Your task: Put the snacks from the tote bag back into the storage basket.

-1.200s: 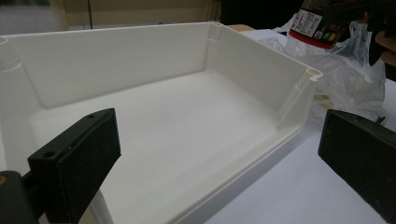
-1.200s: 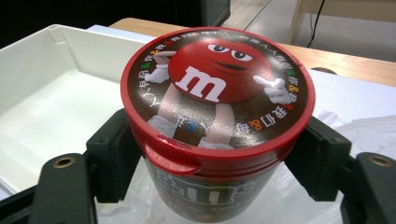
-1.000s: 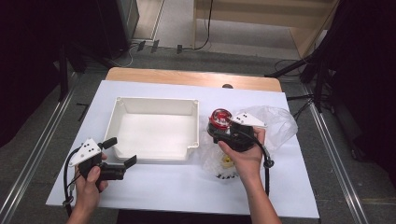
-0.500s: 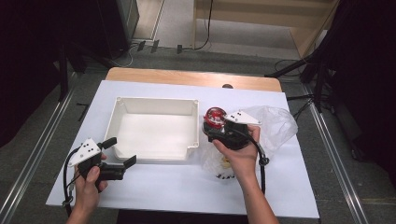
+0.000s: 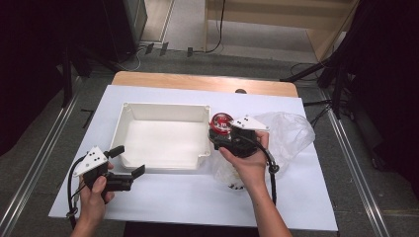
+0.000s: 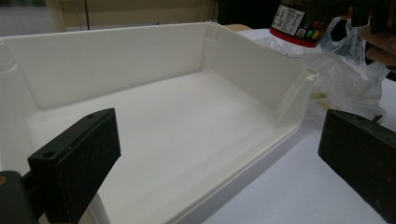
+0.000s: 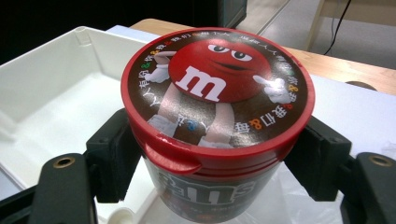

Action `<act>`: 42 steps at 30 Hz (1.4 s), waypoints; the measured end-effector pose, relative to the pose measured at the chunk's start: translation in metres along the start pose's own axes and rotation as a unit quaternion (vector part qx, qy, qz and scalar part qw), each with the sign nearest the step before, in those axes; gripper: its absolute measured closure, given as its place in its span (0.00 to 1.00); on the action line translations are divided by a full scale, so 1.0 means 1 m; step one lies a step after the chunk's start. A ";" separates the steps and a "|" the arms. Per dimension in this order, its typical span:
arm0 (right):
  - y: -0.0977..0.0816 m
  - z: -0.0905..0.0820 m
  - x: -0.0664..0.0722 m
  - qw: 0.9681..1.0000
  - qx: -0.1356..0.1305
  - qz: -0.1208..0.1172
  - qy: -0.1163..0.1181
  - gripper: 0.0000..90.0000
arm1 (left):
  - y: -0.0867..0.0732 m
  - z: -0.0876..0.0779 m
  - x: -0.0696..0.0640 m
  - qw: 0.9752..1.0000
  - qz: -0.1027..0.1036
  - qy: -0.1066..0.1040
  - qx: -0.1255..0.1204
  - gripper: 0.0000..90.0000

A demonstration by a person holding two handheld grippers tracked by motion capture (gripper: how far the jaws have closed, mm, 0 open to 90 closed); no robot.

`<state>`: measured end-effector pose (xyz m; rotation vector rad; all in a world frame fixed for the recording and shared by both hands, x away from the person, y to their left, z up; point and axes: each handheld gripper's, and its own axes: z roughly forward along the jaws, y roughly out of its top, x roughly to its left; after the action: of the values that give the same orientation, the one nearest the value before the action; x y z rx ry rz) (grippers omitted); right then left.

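The right gripper (image 5: 221, 134) grips the candy tub (image 7: 217, 121) beside the tray's (image 5: 163, 106) right wall, ready to lower it in, while the left gripper (image 5: 129, 160) waits open at the near-left corner.

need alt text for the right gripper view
A red-lidded candy tub is clamped between the right gripper's two black jaws, its lid printed with a red cartoon character. Behind it to the left sits an empty white tray on the white table.
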<state>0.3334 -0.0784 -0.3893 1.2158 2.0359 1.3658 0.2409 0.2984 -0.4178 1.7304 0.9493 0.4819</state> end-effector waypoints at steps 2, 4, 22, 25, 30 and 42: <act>0.001 0.001 0.002 1.000 -0.001 0.001 0.002 0.29 | 0.000 0.000 0.000 1.000 0.000 0.000 0.000 0.00; 0.001 0.003 0.004 1.000 0.000 0.000 0.004 0.29 | 0.000 0.000 0.000 1.000 0.000 -0.001 0.000 0.00; 0.006 0.015 0.025 1.000 0.005 -0.013 0.021 0.29 | 0.000 0.000 -0.001 1.000 0.002 -0.002 0.000 0.00; 0.007 0.017 0.027 1.000 0.004 -0.014 0.023 0.29 | 0.000 0.001 -0.001 1.000 0.002 -0.002 0.001 0.00; 0.008 0.019 0.030 1.000 0.007 -0.017 0.025 0.29 | 0.000 0.001 -0.001 1.000 0.002 -0.002 0.001 0.00; 0.008 0.027 0.037 0.999 0.013 -0.024 0.033 0.29 | 0.000 0.001 0.000 1.000 0.002 -0.002 0.002 0.00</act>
<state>0.3360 -0.0316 -0.3893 1.1385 2.1209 1.3789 0.2411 0.2976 -0.4185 1.7354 0.9448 0.4788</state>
